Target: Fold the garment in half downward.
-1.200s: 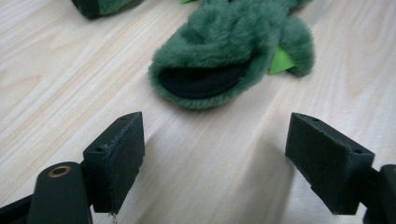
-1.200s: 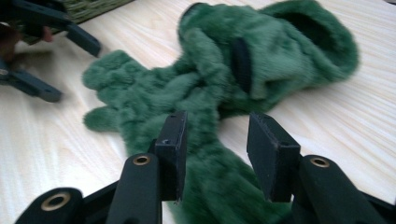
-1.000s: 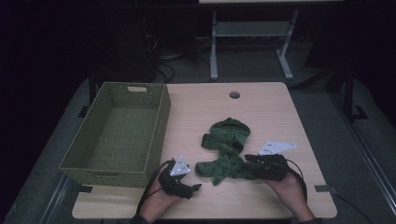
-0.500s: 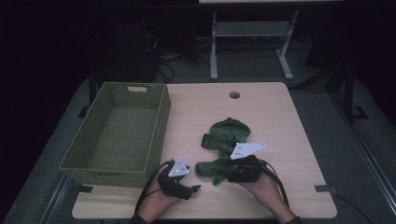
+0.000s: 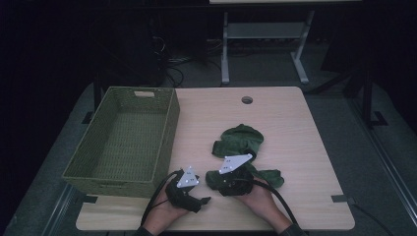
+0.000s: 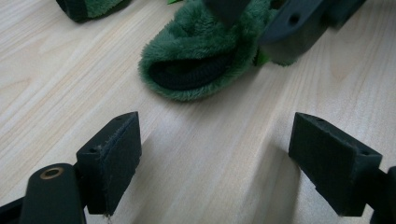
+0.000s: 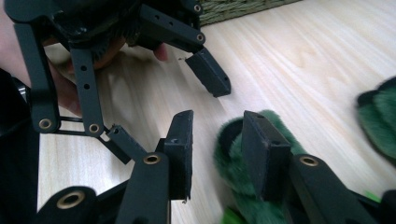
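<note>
Woven green basket (image 5: pixel 83 169) holds nothing yet; fuzzy green garment (image 5: pixel 239 141) lies on table, right gripper (image 7: pixel 217 151) half-closed beside its near cuff without a grip, left gripper (image 6: pixel 215 161) open, idle.

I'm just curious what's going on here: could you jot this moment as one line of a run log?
left gripper: open, on table | right gripper: jaws just closing, astride edge of green fuzzy garment, not pinched | basket: beside

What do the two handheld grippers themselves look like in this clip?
Both the left gripper and right gripper are black, each topped by a grey three-cornered plate and trailing a black cable. Their linkage arms have brass-coloured pivots and end in blocky black pads.
</note>
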{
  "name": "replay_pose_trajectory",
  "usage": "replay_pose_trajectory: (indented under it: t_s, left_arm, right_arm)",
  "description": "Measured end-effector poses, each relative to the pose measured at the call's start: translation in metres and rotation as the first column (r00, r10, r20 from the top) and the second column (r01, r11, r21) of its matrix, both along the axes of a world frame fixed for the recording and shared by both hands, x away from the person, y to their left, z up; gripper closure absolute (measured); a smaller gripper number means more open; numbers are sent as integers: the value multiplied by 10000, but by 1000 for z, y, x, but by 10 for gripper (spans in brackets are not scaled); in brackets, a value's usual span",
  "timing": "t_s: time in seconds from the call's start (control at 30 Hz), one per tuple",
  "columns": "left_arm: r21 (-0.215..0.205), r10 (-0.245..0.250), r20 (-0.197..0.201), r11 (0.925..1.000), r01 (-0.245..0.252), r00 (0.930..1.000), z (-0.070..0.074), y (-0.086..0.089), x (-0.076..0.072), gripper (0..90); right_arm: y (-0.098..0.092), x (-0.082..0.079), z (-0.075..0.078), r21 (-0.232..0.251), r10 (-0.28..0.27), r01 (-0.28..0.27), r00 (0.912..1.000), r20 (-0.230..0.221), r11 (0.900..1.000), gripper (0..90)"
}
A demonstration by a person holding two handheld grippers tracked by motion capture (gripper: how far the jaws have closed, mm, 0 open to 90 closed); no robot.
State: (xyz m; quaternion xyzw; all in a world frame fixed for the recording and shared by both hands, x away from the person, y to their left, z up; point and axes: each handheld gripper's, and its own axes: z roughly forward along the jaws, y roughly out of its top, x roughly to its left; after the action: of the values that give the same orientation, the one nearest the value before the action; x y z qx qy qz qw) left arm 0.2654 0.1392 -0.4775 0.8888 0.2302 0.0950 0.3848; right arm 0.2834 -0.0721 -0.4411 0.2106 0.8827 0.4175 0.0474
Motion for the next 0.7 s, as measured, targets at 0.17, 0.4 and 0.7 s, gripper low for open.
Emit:
replay_pose_trajectory:
  t_s: [0.17,0.4,0.7]
  left_arm:
    - [101,-82,63,9999,82,9999,0,1,1,165]
    - [45,-109,-4,9999,109,9999,0,0,1,165]
    - [77,-115,21,9999,115,9999,0,0,2,165]
  right_arm:
    - [8,5,-10,-401,-2,1,10000,-33,9992,649]
    - [8,9,-26,-812,-231,244,9996,169,9964,765]
    - [6,3,-18,-73,-214,215,9997,128,9997,851]
